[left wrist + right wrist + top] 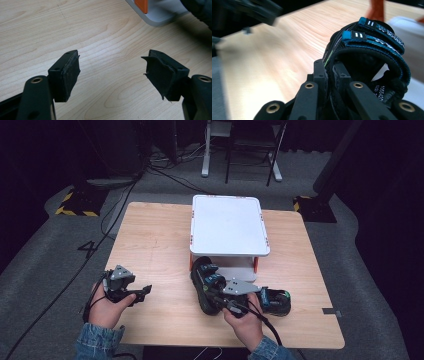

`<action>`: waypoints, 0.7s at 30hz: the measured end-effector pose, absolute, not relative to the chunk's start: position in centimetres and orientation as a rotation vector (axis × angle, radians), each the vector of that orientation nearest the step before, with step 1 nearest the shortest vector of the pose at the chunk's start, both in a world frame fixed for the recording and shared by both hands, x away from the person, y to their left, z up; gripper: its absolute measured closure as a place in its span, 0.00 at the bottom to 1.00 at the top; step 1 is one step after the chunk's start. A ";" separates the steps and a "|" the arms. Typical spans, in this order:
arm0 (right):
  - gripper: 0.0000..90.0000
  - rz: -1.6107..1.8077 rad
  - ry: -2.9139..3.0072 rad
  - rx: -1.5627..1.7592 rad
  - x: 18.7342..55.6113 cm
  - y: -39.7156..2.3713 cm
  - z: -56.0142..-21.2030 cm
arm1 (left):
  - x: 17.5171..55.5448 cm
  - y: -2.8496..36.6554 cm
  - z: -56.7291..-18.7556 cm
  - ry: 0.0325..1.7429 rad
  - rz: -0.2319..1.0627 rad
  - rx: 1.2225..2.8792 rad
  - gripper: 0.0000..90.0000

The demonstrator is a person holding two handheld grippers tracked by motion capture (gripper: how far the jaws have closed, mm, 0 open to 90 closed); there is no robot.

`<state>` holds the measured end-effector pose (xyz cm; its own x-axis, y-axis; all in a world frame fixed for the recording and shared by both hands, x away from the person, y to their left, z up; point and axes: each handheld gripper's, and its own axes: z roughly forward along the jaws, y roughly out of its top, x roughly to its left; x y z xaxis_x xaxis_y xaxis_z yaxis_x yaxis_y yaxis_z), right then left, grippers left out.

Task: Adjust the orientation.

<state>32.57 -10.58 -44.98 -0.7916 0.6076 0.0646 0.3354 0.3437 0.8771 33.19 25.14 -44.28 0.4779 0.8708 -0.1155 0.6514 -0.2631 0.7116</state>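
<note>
Two black shoes with blue straps lie near the table's front, just before a white two-level rack (228,225) with orange posts. My right gripper (214,296) is shut on the left shoe (204,279). In the right gripper view the jaws pinch the shoe's (367,50) side wall at its opening, and the right gripper (331,68) has its pads pressed close together. The other shoe (276,301) lies to the right of that hand. At the table's left my left gripper (145,291) stands open over bare wood, with nothing between the jaws of the left gripper (112,72).
The wooden table (150,240) has free room on its left half. The rack's lower shelf corner (160,17) shows at the top right of the left gripper view. Cables, a chair and stands sit on the grey floor behind the table.
</note>
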 end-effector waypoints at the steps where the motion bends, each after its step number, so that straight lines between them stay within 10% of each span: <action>1: 0.91 1.403 2.334 0.870 32.9 -10.6 -45.4 | 33.2 25.1 -44.3 1.256 0.390 2.012 0.31; 10: 0.44 1.449 2.355 0.938 33.4 -9.7 -46.4 | 33.1 25.3 -44.2 1.255 0.397 2.004 0.31; 21: 0.33 1.507 2.384 0.694 31.0 -13.2 -42.3 | 33.5 25.0 -43.9 1.235 0.391 2.003 0.31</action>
